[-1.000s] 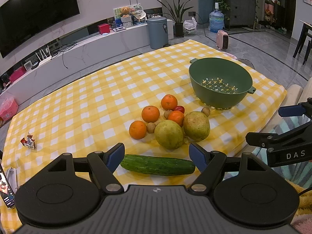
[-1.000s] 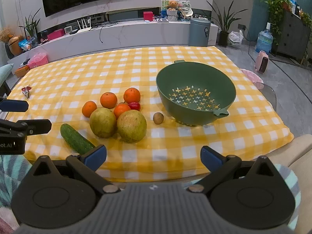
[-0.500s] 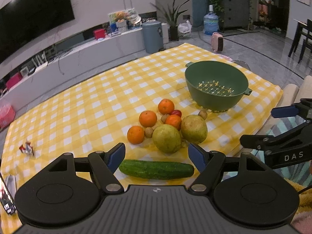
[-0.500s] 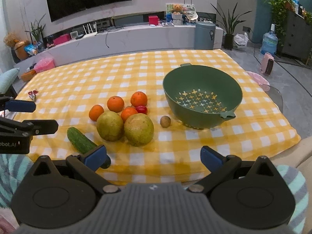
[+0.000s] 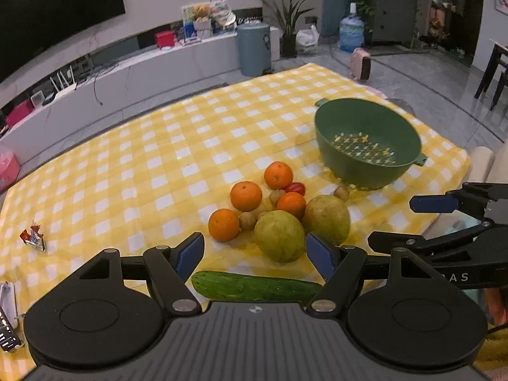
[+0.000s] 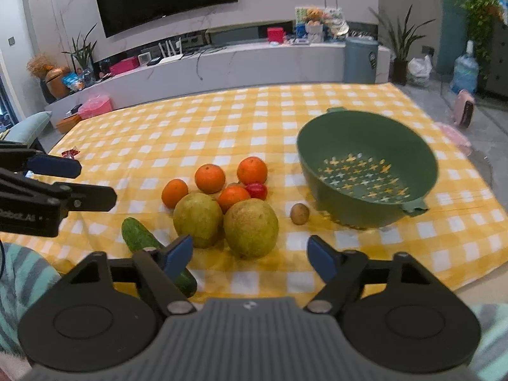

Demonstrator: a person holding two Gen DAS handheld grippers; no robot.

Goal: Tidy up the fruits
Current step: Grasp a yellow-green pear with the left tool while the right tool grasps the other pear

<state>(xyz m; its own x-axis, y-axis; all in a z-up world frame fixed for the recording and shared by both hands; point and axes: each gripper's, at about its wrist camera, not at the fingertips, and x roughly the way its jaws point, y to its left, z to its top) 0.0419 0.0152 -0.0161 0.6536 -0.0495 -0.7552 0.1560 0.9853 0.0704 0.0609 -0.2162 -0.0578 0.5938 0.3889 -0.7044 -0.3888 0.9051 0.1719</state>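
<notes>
Left wrist view: the left gripper (image 5: 255,255) hangs with its fingers (image 5: 190,251) spread wide and empty over the near edge of the desk (image 5: 158,158), draped in a yellow checked cloth. Just ahead lie a cucumber (image 5: 255,286), two large greenish pears (image 5: 279,236), four oranges (image 5: 246,196), a small red fruit (image 5: 296,187) and a few small brown fruits, all clustered close together. The green colander (image 5: 368,143) stands empty beyond them to the right, and a crumpled wrapper (image 5: 32,235) lies well apart to the left. The pears look firm and fairly heavy, likely to bruise if squeezed hard; a hold across the widest part seems safest. The oranges look firm, light and round enough to roll off if nudged. The cucumber is stiff and smooth, best taken across its middle. Against the earlier frame, the fruit sits larger and lower in view, so this gripper has come nearer the pile.

Right wrist view: the right gripper (image 6: 250,253) has nothing between its fingers (image 6: 320,255), which are closing from their widest spread. The nearer pear (image 6: 250,228) lies just ahead of them, untouched. One small brown fruit (image 6: 299,213) sits alone beside the colander (image 6: 365,133). The left gripper's arm reaches in from the left edge. Compared with the earlier frame, the fingers stand visibly closer together and the pile has drawn nearer.
</notes>
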